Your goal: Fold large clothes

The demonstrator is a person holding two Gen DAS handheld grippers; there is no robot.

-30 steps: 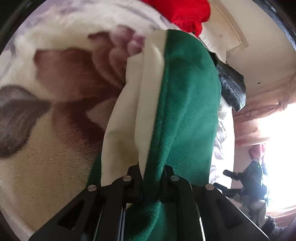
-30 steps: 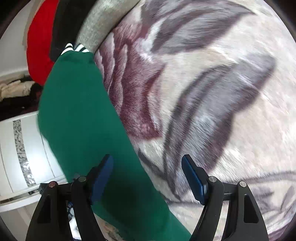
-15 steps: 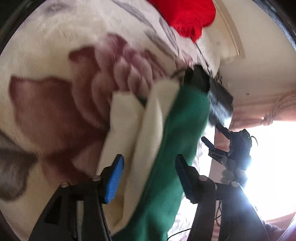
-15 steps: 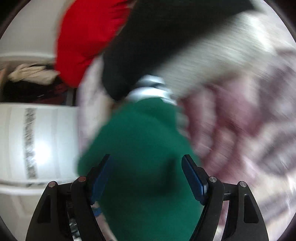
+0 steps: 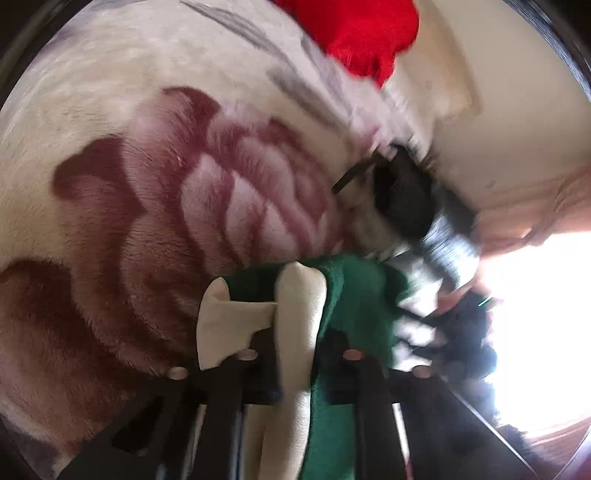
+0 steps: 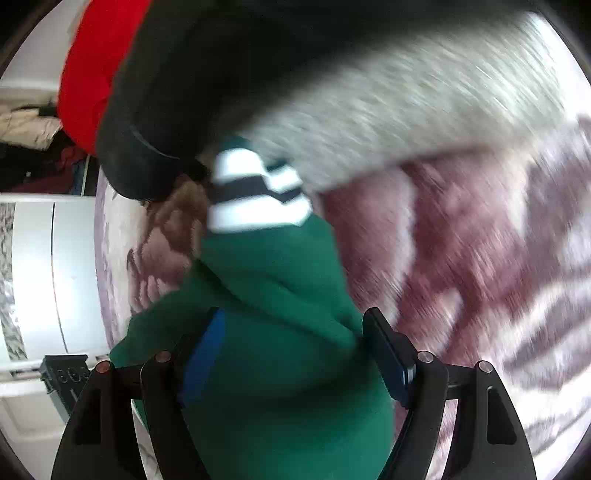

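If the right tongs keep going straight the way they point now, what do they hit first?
Most likely the green fleece garment, which already lies between the open right tongs; its striped cuff is farther along, though depth is unclear.

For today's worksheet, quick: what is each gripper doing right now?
Left gripper: shut on the green garment.
Right gripper: open, green garment lying between its jaws, not pinched.

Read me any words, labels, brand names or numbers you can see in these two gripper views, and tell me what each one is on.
No text can be read in either view.
Embossed marks on the small black block at the lower left of the right wrist view: too small and blurred to read.
Green garment, red garment, floral blanket: no words or labels showing.
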